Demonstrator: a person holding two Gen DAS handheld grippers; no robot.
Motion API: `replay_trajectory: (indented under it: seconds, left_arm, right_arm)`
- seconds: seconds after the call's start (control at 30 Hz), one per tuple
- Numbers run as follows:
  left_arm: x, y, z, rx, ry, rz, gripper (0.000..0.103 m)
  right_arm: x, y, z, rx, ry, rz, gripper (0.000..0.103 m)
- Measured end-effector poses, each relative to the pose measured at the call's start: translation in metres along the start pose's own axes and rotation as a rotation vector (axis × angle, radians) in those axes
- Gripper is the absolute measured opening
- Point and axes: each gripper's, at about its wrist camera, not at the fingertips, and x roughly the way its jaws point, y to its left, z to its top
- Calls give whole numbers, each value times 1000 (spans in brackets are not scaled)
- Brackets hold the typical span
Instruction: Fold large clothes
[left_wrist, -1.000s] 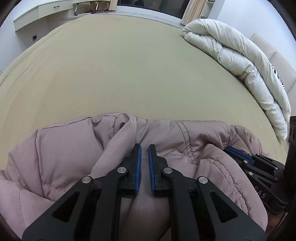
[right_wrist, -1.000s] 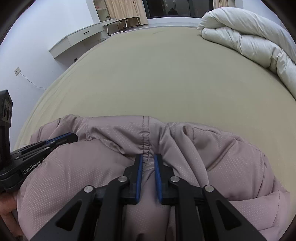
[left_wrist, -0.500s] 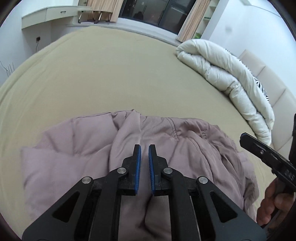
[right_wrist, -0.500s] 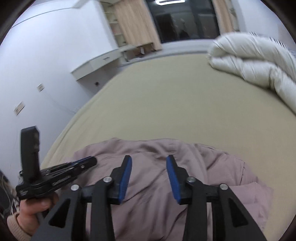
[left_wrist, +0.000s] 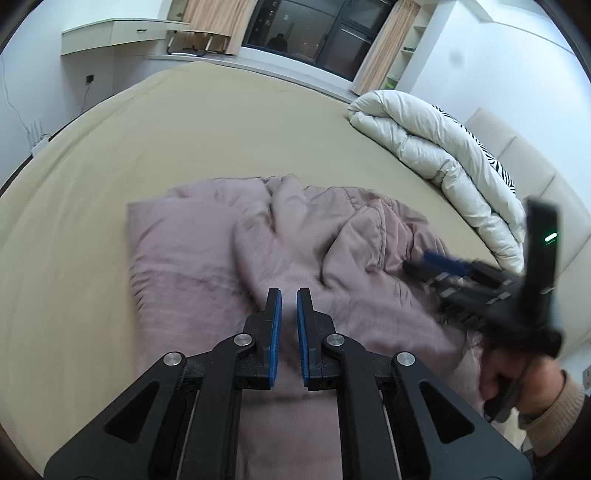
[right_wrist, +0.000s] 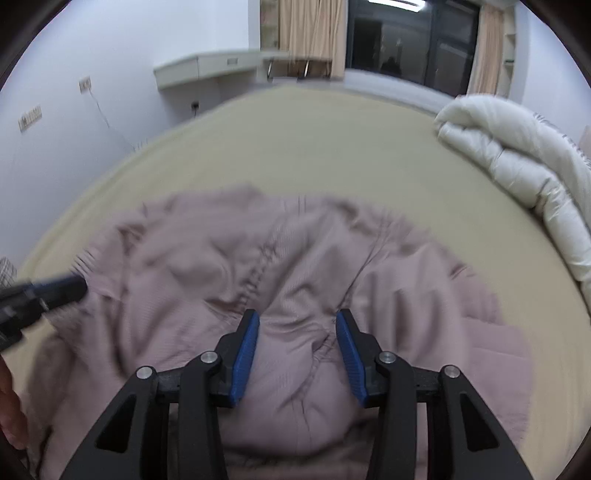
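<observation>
A mauve padded jacket (left_wrist: 207, 258) lies rumpled on the beige bed sheet (left_wrist: 221, 129), part folded over itself. My left gripper (left_wrist: 289, 295) hovers above its near part, jaws shut with only a thin slit and no cloth in it. In the right wrist view the jacket (right_wrist: 184, 258) fills the lower half. My right gripper (right_wrist: 297, 315) hangs over a puffed fold, its jaws opening, and nothing is pinched between the blue pads (right_wrist: 245, 343). The right gripper (left_wrist: 424, 260) shows blurred at the right, held by a hand (left_wrist: 517, 384). The left gripper (right_wrist: 74, 286) pokes in from the left edge.
A rolled white duvet (left_wrist: 424, 140) lies along the right side of the bed by a cream headboard (left_wrist: 535, 166). A wall desk (left_wrist: 118, 35), curtains and a dark window stand beyond the far edge. Bare sheet (right_wrist: 314, 147) stretches past the jacket.
Both grippers have drawn back and up from the jacket, so more of it shows. The right jaws went from shut on a seam to open, releasing it. The left jaws stayed shut.
</observation>
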Motion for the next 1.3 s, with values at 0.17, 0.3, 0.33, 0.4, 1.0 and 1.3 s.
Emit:
replay_trajectory:
  seconds: [0.17, 0.3, 0.33, 0.4, 1.0, 1.3]
  left_arm:
    - [-36, -16, -15, 51, -59, -17, 8]
    - [-20, -48, -18, 150, -19, -20, 8]
    - [-6, -49, -21, 152, 14, 1, 8]
    - [18, -44, -28, 148, 71, 33, 8]
    - [-153, 4, -102, 36, 37, 58, 8]
    - [-271, 75, -225, -83, 155, 154, 8]
  right_arm:
    - [-75, 9, -16, 36, -171, 31, 50]
    - [-53, -7, -38, 94, -79, 20, 50]
    - [-39, -16, -42, 116, -38, 13, 50]
    - [-13, -26, -55, 134, 37, -6, 51]
    - [-149, -52, -111, 244, -111, 47, 89]
    - [-222, -53, -225, 385, -8, 46, 96]
